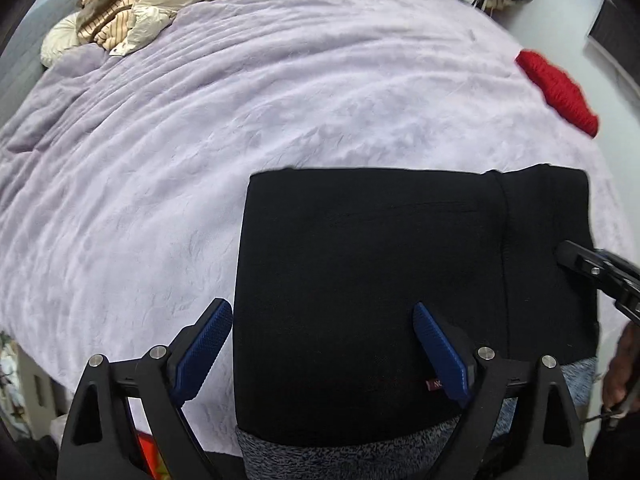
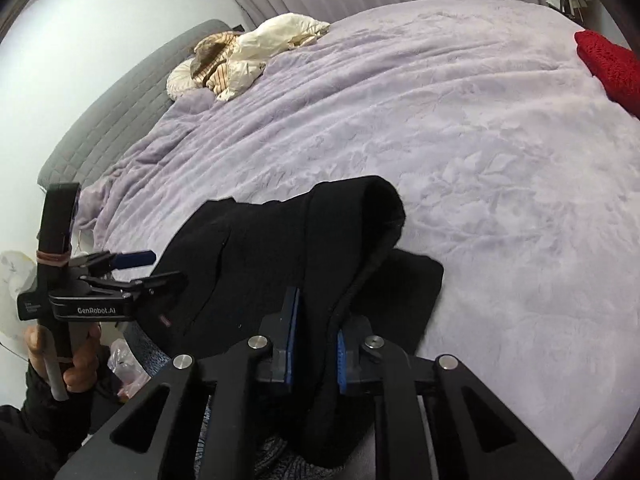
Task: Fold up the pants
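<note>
The black knit pants (image 1: 400,280) lie folded into a thick rectangle at the near edge of the pale lilac fleece bedspread (image 1: 240,140), and everything else I place against them. My left gripper (image 1: 322,350) hangs just above their near left corner with its blue ribbed pads (image 1: 204,350) spread wide — one pad is off the fabric over the bedspread, the other over the black cloth beside a small dark red label (image 1: 433,385); it grips nothing. My right gripper (image 2: 316,350) is pinched on the pants at their right side: a raised, rolled fold of black cloth (image 2: 360,216) runs up between its blue pads (image 2: 291,344) and stands above the flat layers. From the left wrist view that same gripper (image 1: 600,272) enters at the right edge of the pants, touching the cloth. Under the near edge of the pants a strip of grey speckled fuzzy fabric (image 1: 360,452) shows. Well beyond the pants, at the far left of the bedspread, sits a heap of cream and brown-striped clothing (image 1: 132,16) — and off to the far right, a red knitted piece (image 1: 558,92) at the bedspread's rim. A grey quilted headboard (image 2: 120,120) borders the left end.
</note>
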Available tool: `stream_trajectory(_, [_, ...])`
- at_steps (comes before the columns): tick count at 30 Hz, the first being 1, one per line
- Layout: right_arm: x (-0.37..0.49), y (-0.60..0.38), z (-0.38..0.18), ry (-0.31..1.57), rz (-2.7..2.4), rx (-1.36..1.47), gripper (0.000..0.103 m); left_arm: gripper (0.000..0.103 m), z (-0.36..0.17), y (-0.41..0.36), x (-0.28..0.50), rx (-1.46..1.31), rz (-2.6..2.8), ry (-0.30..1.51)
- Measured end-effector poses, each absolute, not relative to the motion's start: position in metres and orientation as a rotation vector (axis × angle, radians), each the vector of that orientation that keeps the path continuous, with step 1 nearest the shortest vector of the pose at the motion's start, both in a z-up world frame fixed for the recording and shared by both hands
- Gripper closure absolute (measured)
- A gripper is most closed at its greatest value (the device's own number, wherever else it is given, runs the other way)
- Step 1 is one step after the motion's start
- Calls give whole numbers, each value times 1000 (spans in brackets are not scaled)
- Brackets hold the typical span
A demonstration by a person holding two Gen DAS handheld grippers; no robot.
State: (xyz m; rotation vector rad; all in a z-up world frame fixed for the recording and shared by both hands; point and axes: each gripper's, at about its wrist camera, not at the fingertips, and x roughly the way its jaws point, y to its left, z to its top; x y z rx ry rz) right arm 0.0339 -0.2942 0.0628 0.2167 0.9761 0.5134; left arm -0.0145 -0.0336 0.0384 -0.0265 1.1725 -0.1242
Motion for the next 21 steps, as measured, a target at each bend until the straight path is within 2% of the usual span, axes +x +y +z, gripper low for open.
stream_trajectory(3, [45,-296,58,1012,471,217,87,10,34,-28,-7,-2,-91,1189])
stream_trajectory(6, [44,-295,41,1052,425,207,81,10,11,-26,-4,-36,-133,1249])
stream_trajectory(11, [26,-293,75,987,392,114,78,11,38,-13,6,-77,-136,1162])
stream_trajectory(13, [30,-288,79,987,378,66,44,10,41,-5,25,-67,-101,1149])
stream_trajectory(14, [35,-285,76,981,370,36,13,10,39,0,34,-70,-90,1157])
stream_trajectory(15, [38,-284,74,969,343,20,9,10,32,4,45,-78,-73,1176])
stream_trajectory(17, [46,-285,67,970,328,41,12,11,19,9,56,-88,-59,1217])
stream_trajectory(18, [47,-286,66,972,352,85,29,11,10,10,60,-94,-55,1246])
stream_trajectory(20, [53,-287,58,995,376,144,52,10,0,8,60,-111,-68,1250])
stream_trajectory(21, [54,-287,53,1011,388,160,74,10,-2,7,59,-111,-71,1251])
